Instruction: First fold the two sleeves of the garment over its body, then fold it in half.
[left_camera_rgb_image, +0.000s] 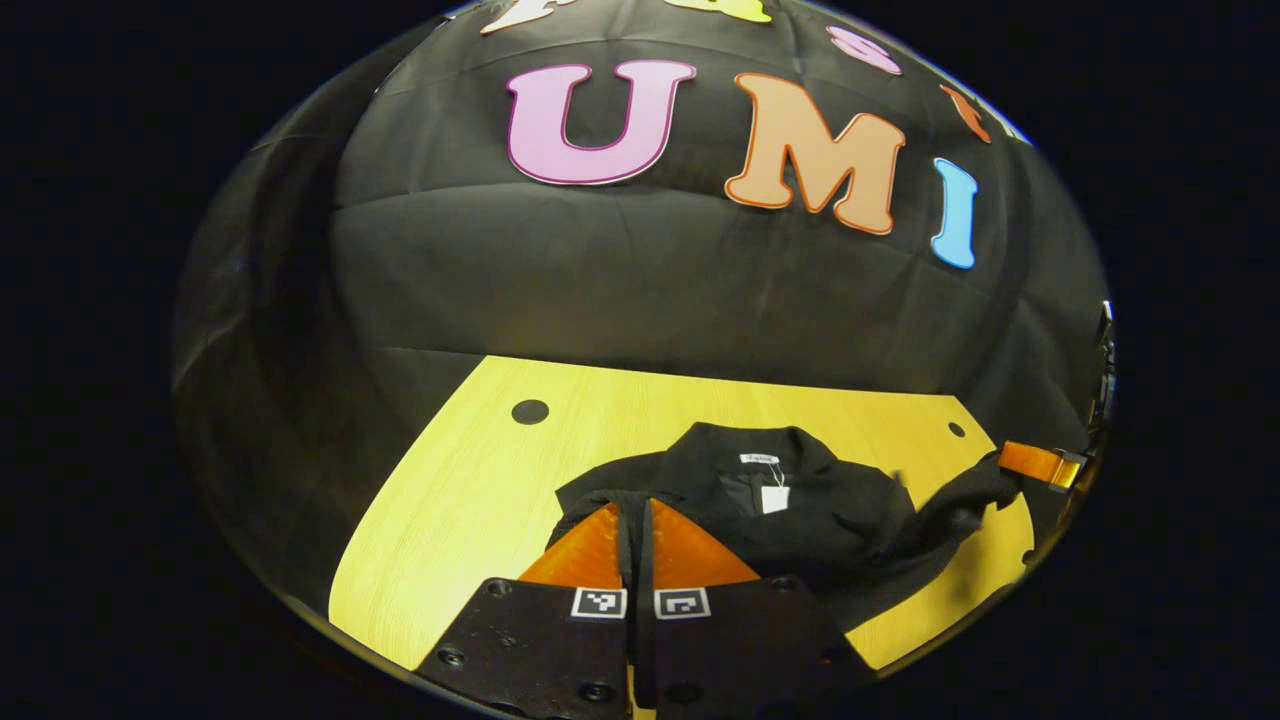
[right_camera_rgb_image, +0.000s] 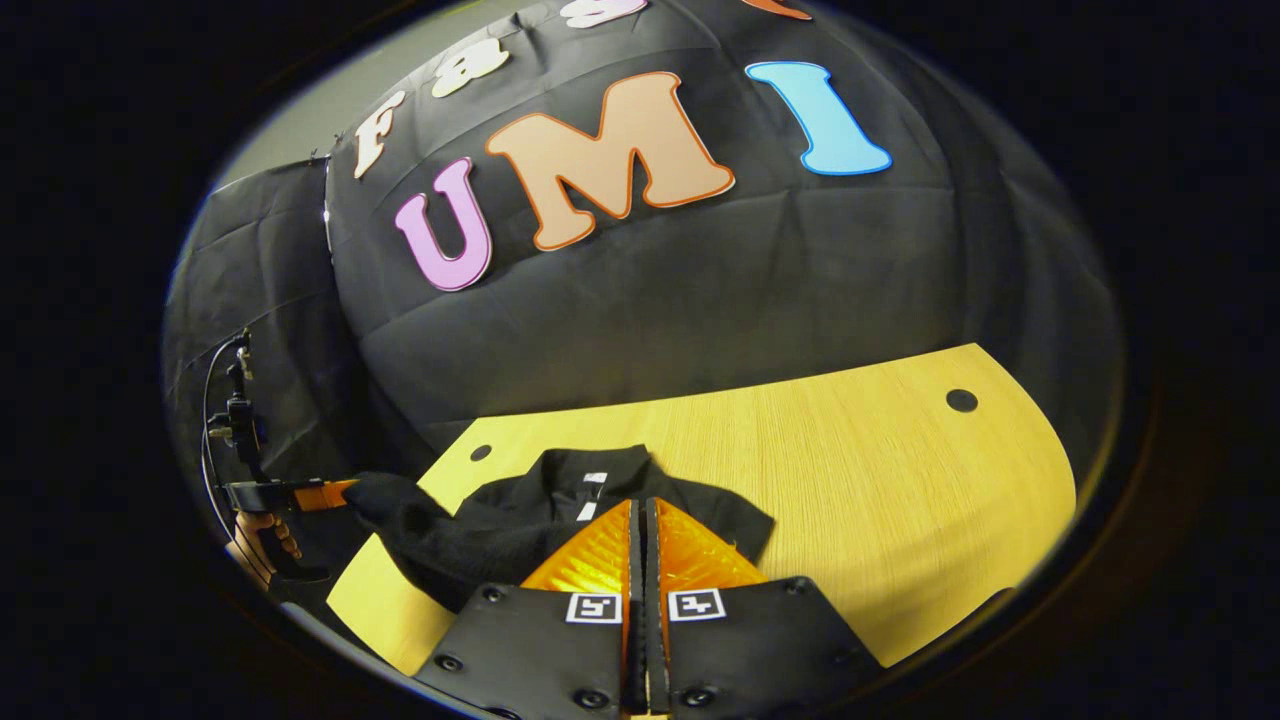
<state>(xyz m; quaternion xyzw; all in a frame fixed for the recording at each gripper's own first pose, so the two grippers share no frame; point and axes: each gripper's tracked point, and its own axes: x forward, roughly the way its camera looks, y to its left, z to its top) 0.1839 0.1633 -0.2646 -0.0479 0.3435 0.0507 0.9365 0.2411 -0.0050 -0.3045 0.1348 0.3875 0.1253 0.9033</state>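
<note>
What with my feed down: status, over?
Left gripper shut on one sleeve. Right gripper shut on other sleeve. Garment on table, unfolded. Nothing in the way.

Before me lay a pale yellow wooden tabletop (right_camera_rgb_image: 880, 480) with fine straight grain, rounded corners and small dark round holes (left_camera_rgb_image: 530, 411) near its far edge. Behind it hung the booth's wall of black cloth (left_camera_rgb_image: 640, 290), creased into broad rectangular folds. Warm light fell on the table while the surroundings stayed dark.
</note>
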